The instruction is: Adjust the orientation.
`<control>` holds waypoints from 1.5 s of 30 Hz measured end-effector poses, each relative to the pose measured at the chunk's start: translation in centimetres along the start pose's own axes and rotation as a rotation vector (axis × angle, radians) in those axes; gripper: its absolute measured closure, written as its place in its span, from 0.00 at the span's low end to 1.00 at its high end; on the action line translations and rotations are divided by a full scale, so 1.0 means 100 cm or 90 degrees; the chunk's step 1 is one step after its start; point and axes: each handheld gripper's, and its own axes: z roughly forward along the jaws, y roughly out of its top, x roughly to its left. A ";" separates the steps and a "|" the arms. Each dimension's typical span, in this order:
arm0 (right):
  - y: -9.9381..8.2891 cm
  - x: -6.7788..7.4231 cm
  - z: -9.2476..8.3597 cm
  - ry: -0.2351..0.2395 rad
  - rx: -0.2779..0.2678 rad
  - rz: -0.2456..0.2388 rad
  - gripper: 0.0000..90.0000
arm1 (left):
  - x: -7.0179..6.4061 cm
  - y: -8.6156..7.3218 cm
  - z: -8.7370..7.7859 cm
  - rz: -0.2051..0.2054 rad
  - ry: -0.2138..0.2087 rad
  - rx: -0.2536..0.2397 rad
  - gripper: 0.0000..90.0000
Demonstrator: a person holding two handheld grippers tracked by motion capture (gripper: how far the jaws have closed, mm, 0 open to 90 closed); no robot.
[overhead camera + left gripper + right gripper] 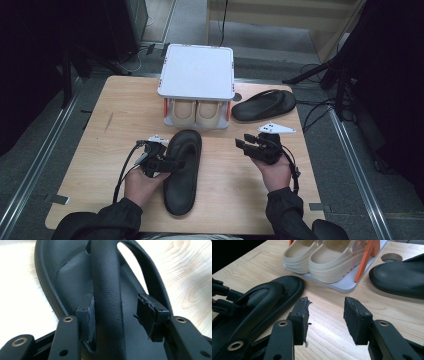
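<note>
Strap (106, 290) of the black sandal (182, 170) runs between my left hand-held gripper's (116, 315) parted, unclamped jaws, sandal lengthwise toward me.

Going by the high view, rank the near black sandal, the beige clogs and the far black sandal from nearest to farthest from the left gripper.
1. Near black sandal: its strap sits between the left gripper's jaws.
2. Beige clogs: ahead, on the rack's lower shelf.
3. Far black sandal: far right, beside the rack.

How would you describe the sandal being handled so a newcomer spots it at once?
Start at the white shoe rack at the table's far edge. Just in front of it lies a black sandal, toe toward the rack. Unlike the other black sandal, the left gripper straddles its strap.
</note>
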 end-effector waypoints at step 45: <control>0.029 -0.094 0.062 -0.082 0.060 0.064 1.00 | 0.058 0.006 -0.059 0.002 0.003 -0.044 0.46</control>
